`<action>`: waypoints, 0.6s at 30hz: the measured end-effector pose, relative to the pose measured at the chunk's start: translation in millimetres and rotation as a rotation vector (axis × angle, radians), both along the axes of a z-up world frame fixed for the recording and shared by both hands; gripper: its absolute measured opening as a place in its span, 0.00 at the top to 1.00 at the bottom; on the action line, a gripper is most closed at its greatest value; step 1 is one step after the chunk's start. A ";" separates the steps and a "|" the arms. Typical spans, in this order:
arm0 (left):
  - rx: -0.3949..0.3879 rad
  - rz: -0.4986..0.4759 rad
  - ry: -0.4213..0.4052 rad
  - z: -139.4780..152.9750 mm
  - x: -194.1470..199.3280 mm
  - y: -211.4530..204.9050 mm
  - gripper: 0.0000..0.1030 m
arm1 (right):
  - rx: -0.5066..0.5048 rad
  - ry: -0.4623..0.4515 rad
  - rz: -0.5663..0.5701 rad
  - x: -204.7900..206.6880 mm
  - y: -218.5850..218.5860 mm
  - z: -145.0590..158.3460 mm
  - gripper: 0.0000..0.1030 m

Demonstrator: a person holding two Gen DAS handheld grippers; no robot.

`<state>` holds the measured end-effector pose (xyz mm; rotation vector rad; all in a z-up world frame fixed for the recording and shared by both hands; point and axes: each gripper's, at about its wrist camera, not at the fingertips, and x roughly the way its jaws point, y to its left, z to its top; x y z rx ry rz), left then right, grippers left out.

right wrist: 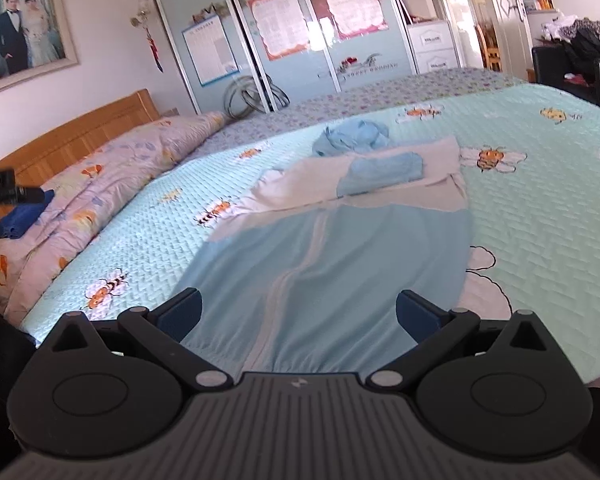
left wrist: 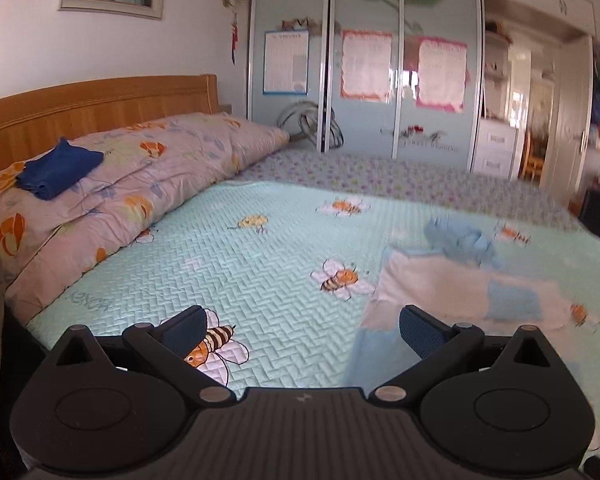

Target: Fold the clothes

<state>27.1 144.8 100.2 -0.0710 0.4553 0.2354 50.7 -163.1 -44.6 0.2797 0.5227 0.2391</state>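
At far left, a folded dark-blue garment (left wrist: pixel 58 174) rests on the floral pillow (left wrist: pixel 140 184) against the wooden headboard (left wrist: pixel 80 104), apparently set aside as finished work. The left gripper (left wrist: pixel 302 330) hovers over the quilted, bee-printed bedspread (left wrist: pixel 260 264) with its blue-padded fingers spread wide and nothing between them, its right finger near the hem of the next garment. That garment, a light-blue and white jacket (right wrist: pixel 320 248) with pale stripes down the centre, lies spread flat on the bedspread, hood (right wrist: pixel 354 136) bunched at the far end and one sleeve (right wrist: pixel 384 172) already laid across the white chest, presumably to square it for folding. The right gripper (right wrist: pixel 298 314), likewise parted and empty, is held above the jacket's smooth, thin lower panel.
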 end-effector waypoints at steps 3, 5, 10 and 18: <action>0.001 -0.006 -0.041 12.0 -20.0 -2.0 0.01 | -0.001 -0.036 0.004 -13.6 4.0 6.8 0.00; 0.001 -0.008 -0.068 19.7 -31.8 -2.1 0.01 | -0.004 -0.065 0.013 -21.3 5.3 12.0 0.00; 0.008 -0.007 -0.125 36.2 -56.7 -1.9 0.01 | -0.005 -0.125 0.029 -29.4 8.4 25.0 0.00; 0.020 0.024 -0.143 41.4 -65.1 6.1 0.01 | 0.005 -0.124 0.065 -25.3 21.9 28.1 0.00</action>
